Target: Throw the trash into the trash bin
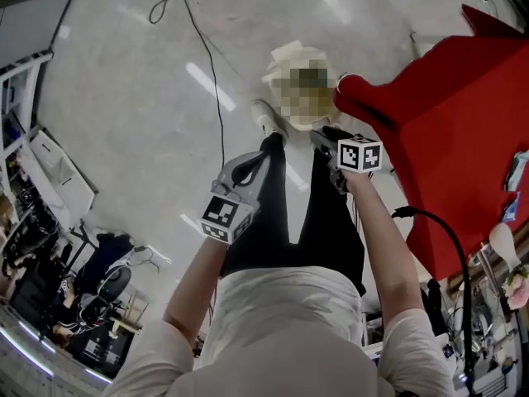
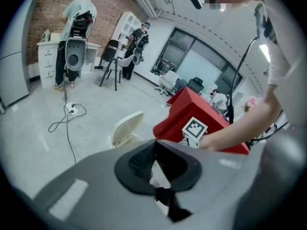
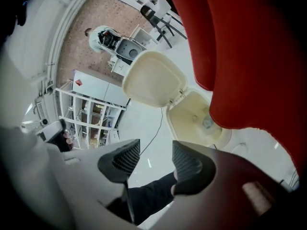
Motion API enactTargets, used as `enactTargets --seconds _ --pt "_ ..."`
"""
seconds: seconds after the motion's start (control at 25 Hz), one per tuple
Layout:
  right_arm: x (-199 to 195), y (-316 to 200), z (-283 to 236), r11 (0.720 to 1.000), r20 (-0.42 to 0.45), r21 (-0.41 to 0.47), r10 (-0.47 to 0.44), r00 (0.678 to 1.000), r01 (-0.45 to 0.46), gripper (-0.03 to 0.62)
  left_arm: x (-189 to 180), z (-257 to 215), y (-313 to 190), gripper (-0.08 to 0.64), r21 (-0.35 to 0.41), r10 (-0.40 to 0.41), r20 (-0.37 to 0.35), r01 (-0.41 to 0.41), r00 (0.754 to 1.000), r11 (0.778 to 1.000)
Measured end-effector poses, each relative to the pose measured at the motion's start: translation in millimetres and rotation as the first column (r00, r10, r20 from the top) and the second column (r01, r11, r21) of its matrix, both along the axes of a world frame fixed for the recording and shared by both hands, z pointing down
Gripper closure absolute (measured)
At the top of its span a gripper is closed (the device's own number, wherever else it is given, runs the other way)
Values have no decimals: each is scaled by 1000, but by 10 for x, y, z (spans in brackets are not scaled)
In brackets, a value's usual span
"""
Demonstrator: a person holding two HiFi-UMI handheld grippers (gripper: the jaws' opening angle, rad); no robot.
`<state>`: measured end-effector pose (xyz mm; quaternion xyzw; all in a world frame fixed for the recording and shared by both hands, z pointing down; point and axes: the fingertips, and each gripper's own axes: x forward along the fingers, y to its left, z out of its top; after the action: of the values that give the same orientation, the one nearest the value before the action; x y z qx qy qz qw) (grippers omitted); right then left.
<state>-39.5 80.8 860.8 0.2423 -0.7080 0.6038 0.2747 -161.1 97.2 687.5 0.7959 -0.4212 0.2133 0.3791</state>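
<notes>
The right gripper [image 3: 156, 150] is held above the open trash bin [image 3: 184, 116] at twelve o'clock, jaws apart and empty, evidently because the trash [image 3: 207, 122], a clear piece, is already lying inside. The left gripper [image 2: 154, 146], jaws together, is kept aside at seven o'clock.

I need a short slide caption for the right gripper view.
Right gripper, fingers apart and empty, facing the open cream trash bin beside a red object.
</notes>
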Motion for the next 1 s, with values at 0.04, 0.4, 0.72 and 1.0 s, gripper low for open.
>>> enactTargets --seconds 0.04,0.4,0.72,1.0 --pt "4 -8 -219 1000 11 20 -1 1000 1 390 13 -138 -4 555 2 0 -1 0 1000 1000" --pt "234 -262 -1749 974 90 215 50 995 -69 525 89 -1031 -148 555 43 33 -11 -33 999 999" --pt "613 -195 -2793 934 133 333 89 987 -129 589 192 -1605 -85 555 85 84 1 -84 996 993" --pt "860 -79 -3418 884 160 430 128 979 -186 591 251 -2004 4 555 129 116 5 -116 993 985"
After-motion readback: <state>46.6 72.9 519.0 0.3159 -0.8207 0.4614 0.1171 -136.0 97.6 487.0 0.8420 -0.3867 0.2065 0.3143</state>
